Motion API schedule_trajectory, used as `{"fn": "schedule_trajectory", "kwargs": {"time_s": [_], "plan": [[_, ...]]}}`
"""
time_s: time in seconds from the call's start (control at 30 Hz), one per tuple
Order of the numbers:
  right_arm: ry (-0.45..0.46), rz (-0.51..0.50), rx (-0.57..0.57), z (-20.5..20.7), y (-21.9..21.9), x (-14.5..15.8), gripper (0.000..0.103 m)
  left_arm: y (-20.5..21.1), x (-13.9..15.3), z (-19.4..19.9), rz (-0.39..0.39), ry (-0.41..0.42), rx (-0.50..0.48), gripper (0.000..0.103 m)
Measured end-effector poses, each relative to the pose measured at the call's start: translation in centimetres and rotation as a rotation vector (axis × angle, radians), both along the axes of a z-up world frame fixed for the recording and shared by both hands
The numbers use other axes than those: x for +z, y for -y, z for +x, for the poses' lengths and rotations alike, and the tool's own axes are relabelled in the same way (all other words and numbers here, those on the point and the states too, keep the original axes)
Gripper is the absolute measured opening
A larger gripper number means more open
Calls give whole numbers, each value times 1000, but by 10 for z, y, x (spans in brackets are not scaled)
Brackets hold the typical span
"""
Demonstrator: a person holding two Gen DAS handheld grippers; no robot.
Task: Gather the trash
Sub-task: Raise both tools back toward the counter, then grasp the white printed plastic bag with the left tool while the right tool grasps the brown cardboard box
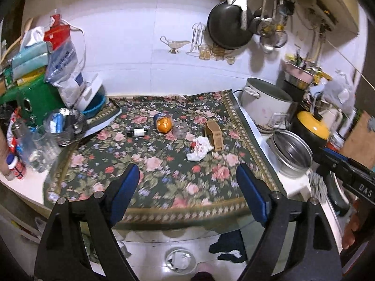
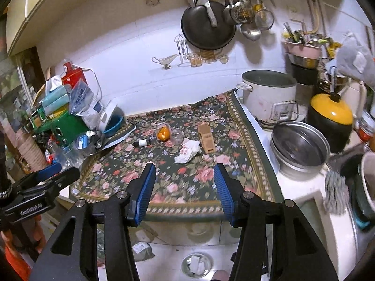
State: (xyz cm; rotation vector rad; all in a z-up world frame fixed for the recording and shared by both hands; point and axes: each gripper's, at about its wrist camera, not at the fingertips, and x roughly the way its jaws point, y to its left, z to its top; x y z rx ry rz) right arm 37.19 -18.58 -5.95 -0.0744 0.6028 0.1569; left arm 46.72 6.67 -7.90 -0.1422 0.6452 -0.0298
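Observation:
Trash lies on the floral tablecloth [image 1: 164,175]: a crumpled white wrapper with red print [image 1: 199,148] [image 2: 187,151], a brown cardboard box [image 1: 213,134] [image 2: 206,138], an orange peel in a clear cup [image 1: 163,122] [image 2: 163,132], a small clear cup [image 1: 180,130] [image 2: 177,137] and a small dark bottle [image 1: 137,132] [image 2: 142,143]. My left gripper [image 1: 187,180] is open and empty, hovering above the table's near edge. My right gripper [image 2: 185,180] is open and empty, also short of the trash. It shows at the right edge of the left wrist view [image 1: 346,171].
Bags, boxes and a foil bowl [image 1: 64,121] crowd the table's left side. A rice cooker [image 1: 264,103], a steel pot [image 1: 293,152] and a yellow-lidded pot [image 1: 313,124] stand on the right counter. A round bin [image 2: 196,264] stands on the floor below.

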Motion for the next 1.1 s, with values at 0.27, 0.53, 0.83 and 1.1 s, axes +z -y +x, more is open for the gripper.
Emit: {"fn": "schedule_trajectory", "kwargs": {"time_s": [0.27,0.53,0.83,1.1], "plan": [[-62,-48,61,76,39,1,48,34,-47,99,7,-139,20,84],[-145,-9,20,132,66,-18,48,52,-116,192,29,-295,-57,84],[-251,5,-107,182,69,-62,48,53,-191,279,61,-447,-191,83],[-338,11,-158,219,67,-93,48,51,-209,309,59,-451,-290,44]]}}
